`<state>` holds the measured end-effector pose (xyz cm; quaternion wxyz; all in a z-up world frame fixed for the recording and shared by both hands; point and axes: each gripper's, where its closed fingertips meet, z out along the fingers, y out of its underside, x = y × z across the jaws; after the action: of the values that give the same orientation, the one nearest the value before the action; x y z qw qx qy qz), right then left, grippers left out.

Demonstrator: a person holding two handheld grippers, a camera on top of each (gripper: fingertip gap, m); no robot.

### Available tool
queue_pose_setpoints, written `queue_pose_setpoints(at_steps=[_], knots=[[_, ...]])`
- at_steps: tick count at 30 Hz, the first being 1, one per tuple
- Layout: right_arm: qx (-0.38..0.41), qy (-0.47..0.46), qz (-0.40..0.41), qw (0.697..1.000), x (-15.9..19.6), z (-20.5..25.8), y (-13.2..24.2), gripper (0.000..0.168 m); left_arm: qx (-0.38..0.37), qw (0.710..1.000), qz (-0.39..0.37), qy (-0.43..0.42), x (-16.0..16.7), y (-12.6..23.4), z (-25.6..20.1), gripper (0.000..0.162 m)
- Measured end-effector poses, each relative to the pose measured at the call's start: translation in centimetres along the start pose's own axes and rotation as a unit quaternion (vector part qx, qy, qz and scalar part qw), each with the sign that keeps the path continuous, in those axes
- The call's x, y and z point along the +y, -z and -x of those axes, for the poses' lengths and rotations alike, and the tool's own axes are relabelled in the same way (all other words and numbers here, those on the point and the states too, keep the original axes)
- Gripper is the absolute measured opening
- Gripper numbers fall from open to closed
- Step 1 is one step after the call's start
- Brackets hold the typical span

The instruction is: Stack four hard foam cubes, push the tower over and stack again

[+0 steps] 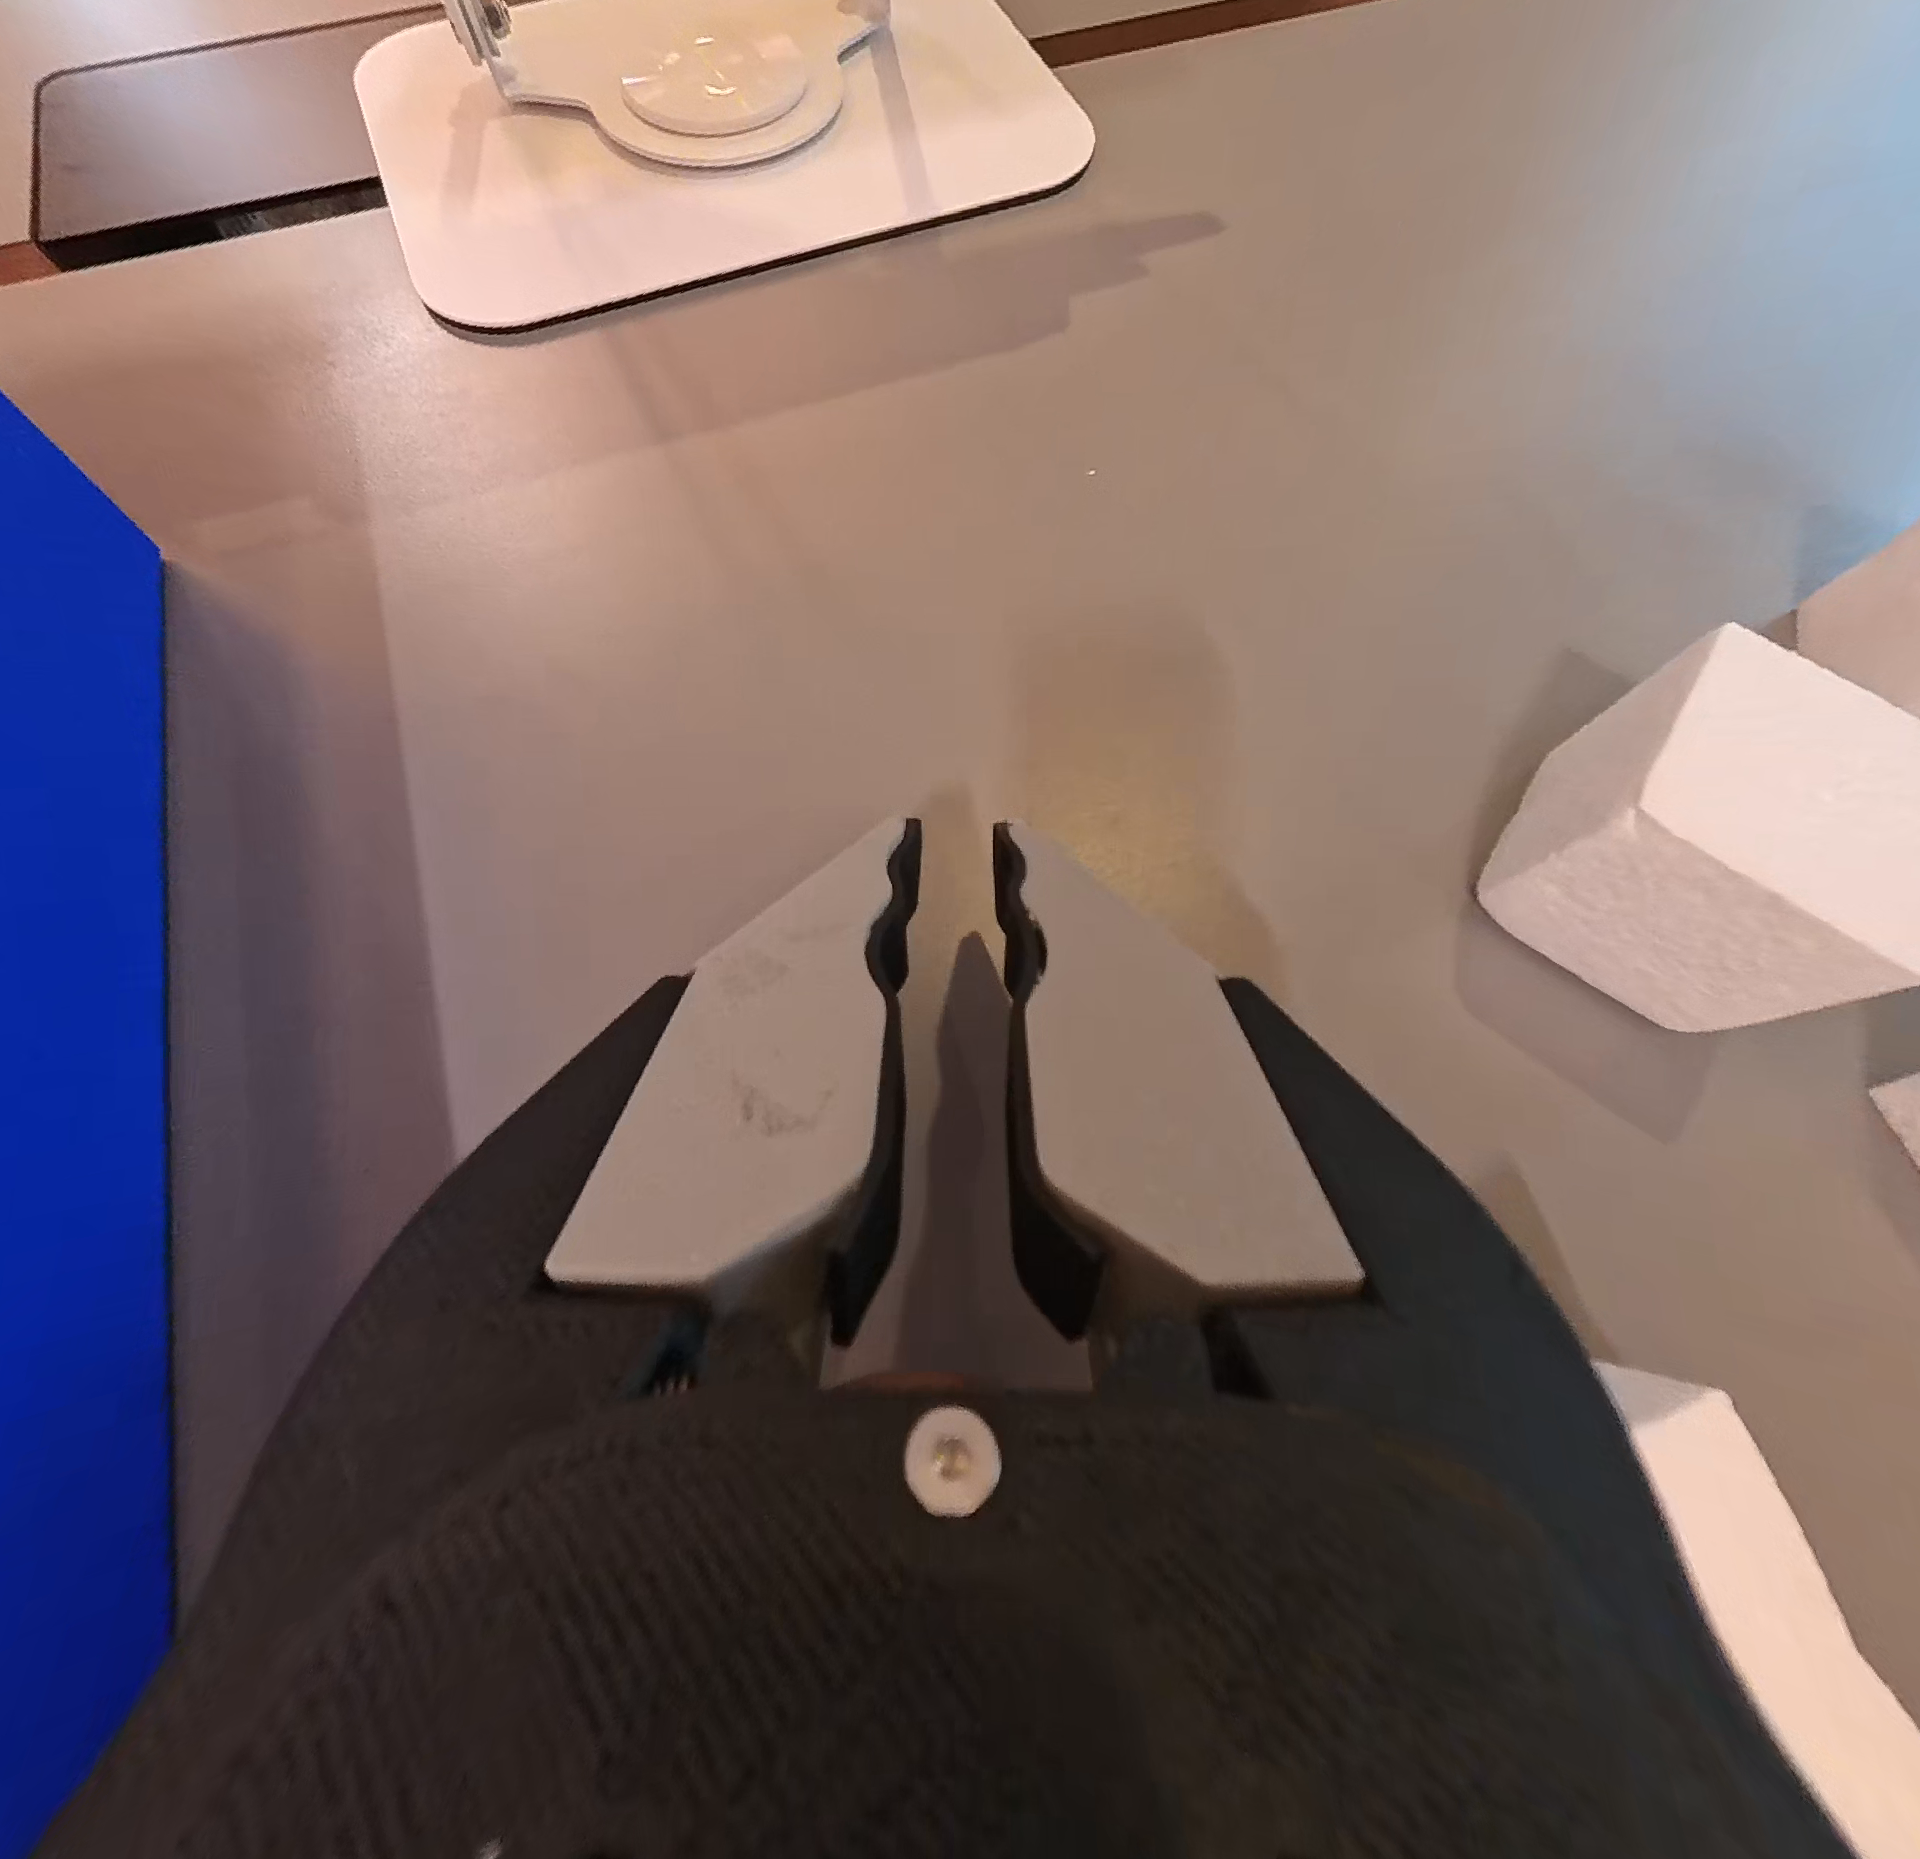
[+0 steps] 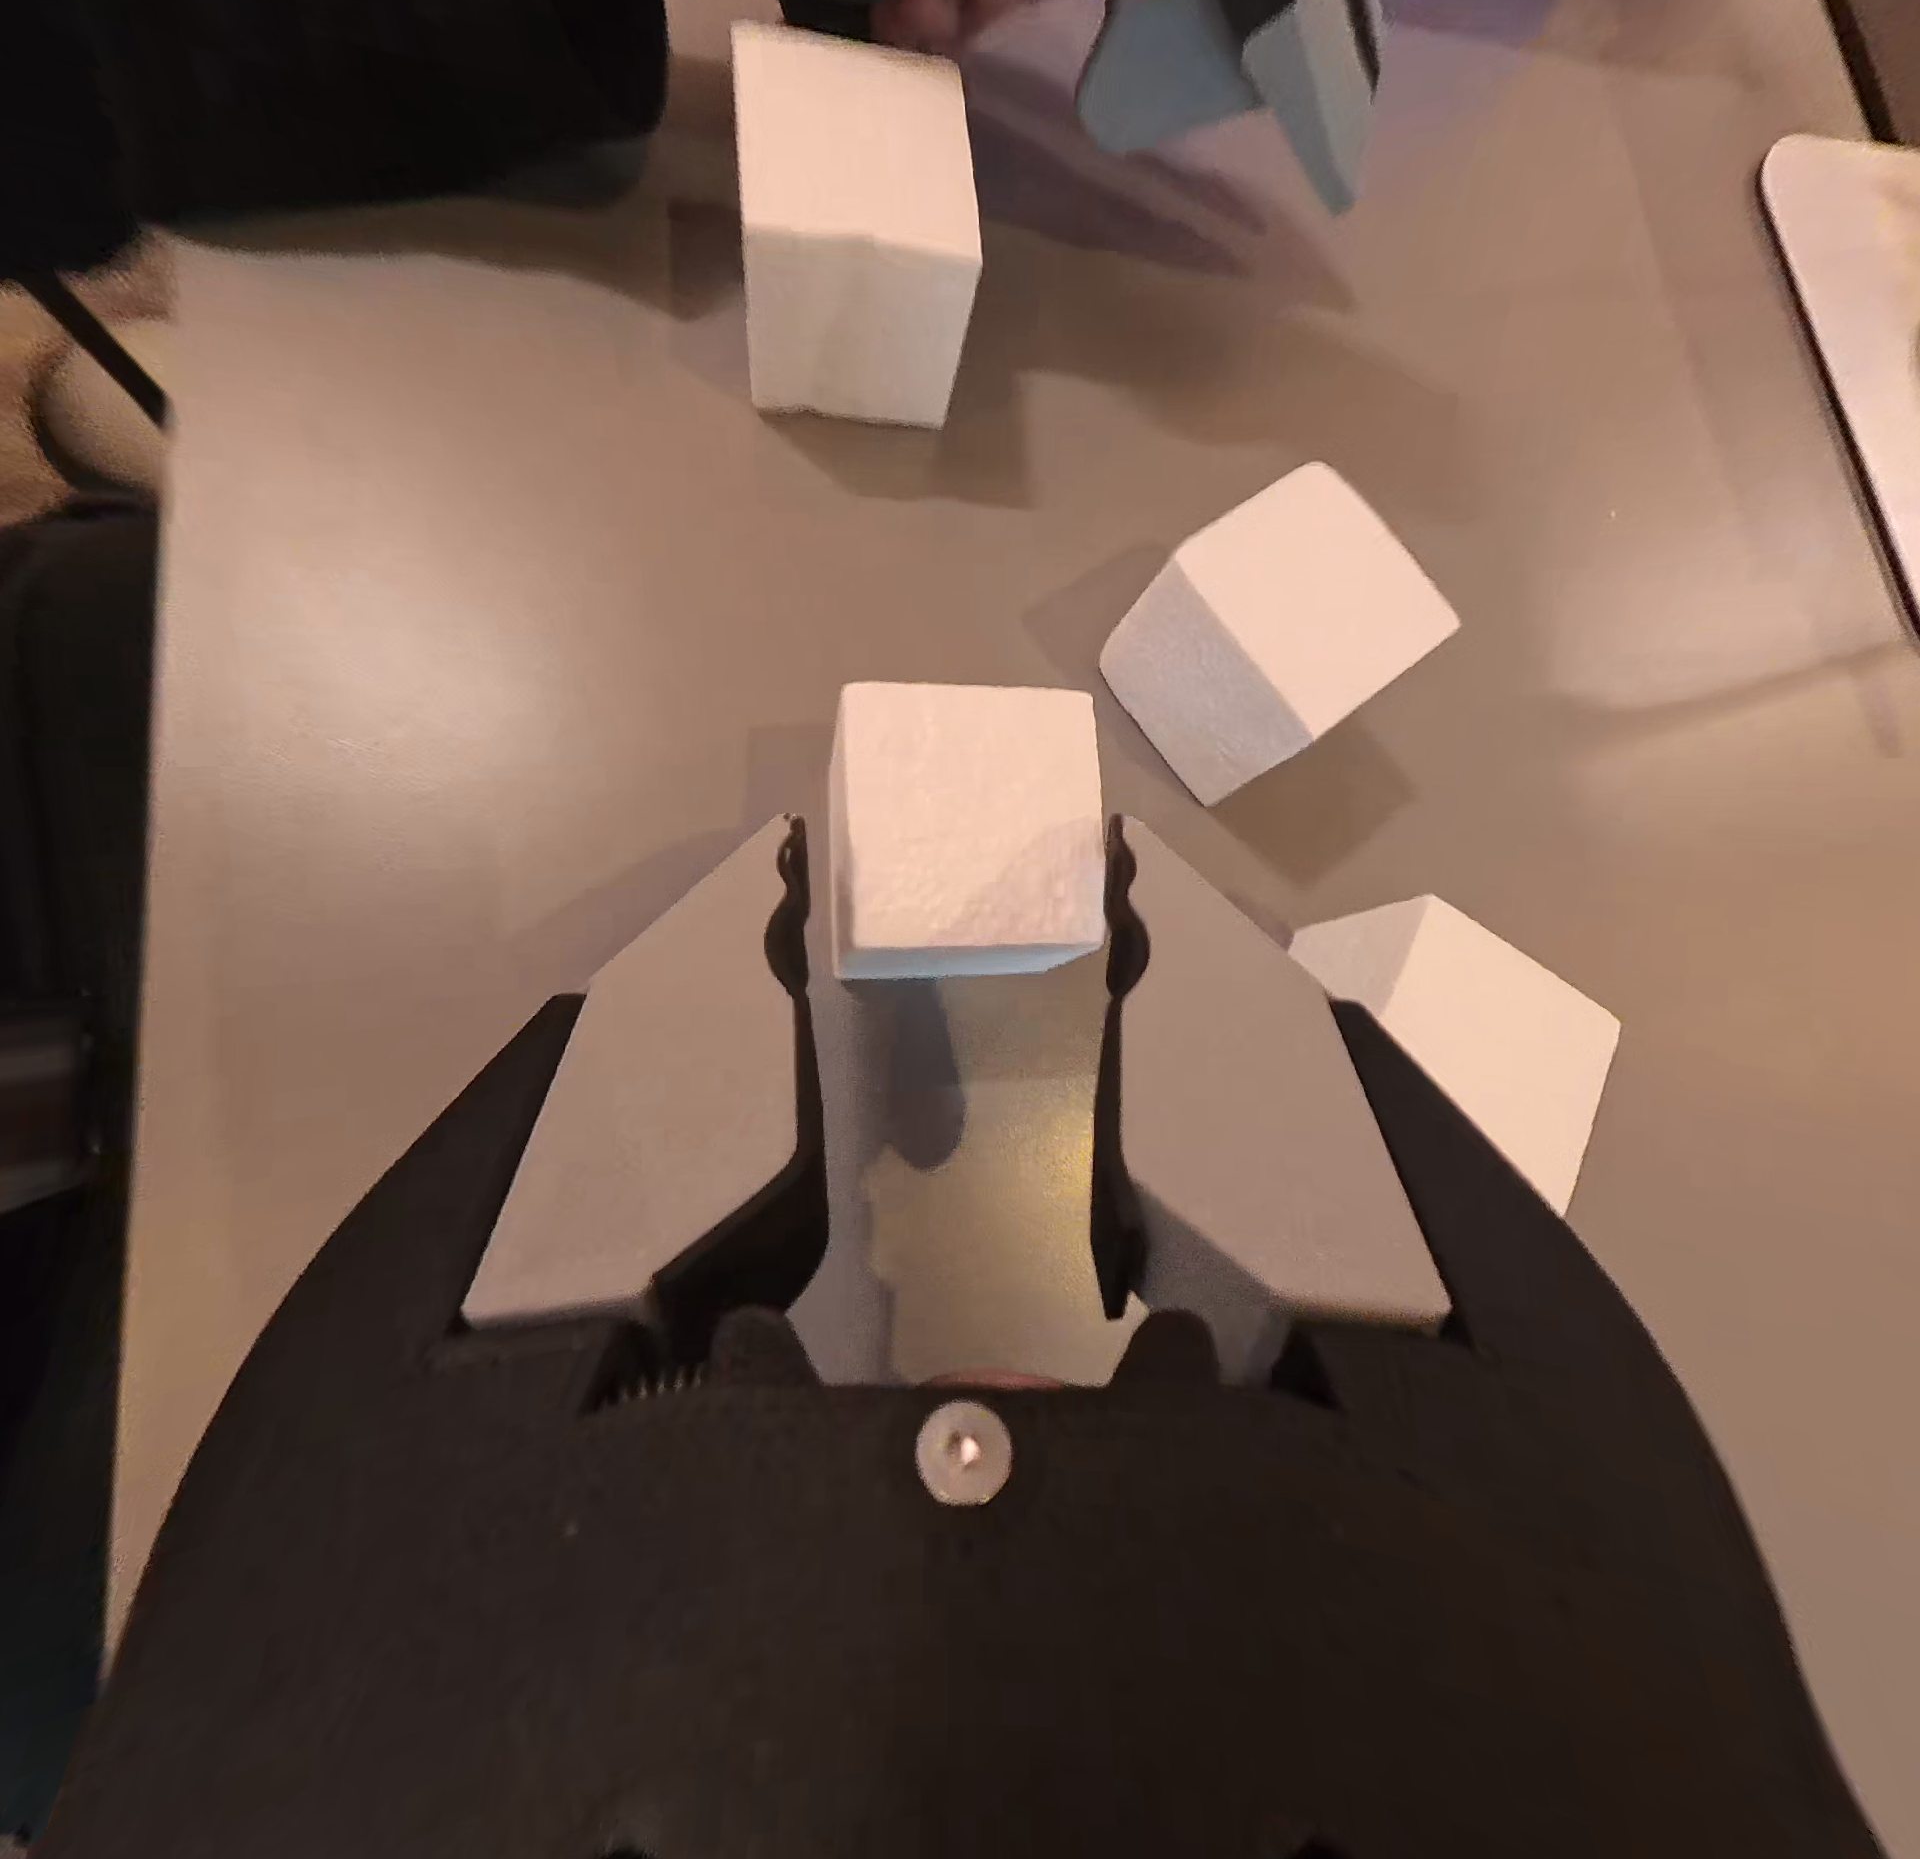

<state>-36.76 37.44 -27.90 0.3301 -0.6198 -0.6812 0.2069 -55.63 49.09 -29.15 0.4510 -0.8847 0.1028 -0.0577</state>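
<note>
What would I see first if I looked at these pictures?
Four white cubes lie scattered on the table, none stacked. The right tool has one cube between its tips, though whether it grips it is unclear. The left tool, almost shut, holds nothing, beside a bright blue thing at the left edge.

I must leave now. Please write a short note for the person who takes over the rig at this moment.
Left gripper: nearly shut, empty, above bare table.
Right gripper: open around the near cube; whether its fingers touch the cube, I cannot tell.
Cubes: all four lie single on the table. The far cube sits near the left gripper, the tilted cube right of centre, the last cube beside the right gripper.
Done: no tower stands now.
Left: grasp the near cube, pick a base, stack all four.
</note>
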Motion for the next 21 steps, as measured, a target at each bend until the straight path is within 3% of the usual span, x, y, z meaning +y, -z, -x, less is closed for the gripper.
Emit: queue_pose_setpoints(at_steps=[1,6,13,18,21], knots=[[-0.01,-0.006,-0.023,1.0,-0.6,0.2,0.5,0.055,0.0,1.0,-0.001,0.0,0.0,0.0,0.0,0.011],[-0.019,-0.037,-0.127,0.991,-2.4,-0.8,3.3,0.057,-0.001,1.0,0.002,-0.004,0.0,0.0,-0.1,0.012],[0.093,-0.127,-0.236,0.959,-0.8,-7.7,6.0,0.073,-0.004,1.0,0.003,-0.01,0.0,-0.1,-0.1,0.012],[0.166,-0.177,-0.21,0.947,3.4,-11.0,5.9,0.07,-0.008,1.0,0.008,-0.018,0.1,-0.2,-0.2,0.012],[0.178,-0.193,-0.207,0.943,4.0,-11.7,6.0,0.066,-0.012,0.999,0.009,-0.029,0.1,-0.2,-0.4,0.012]])
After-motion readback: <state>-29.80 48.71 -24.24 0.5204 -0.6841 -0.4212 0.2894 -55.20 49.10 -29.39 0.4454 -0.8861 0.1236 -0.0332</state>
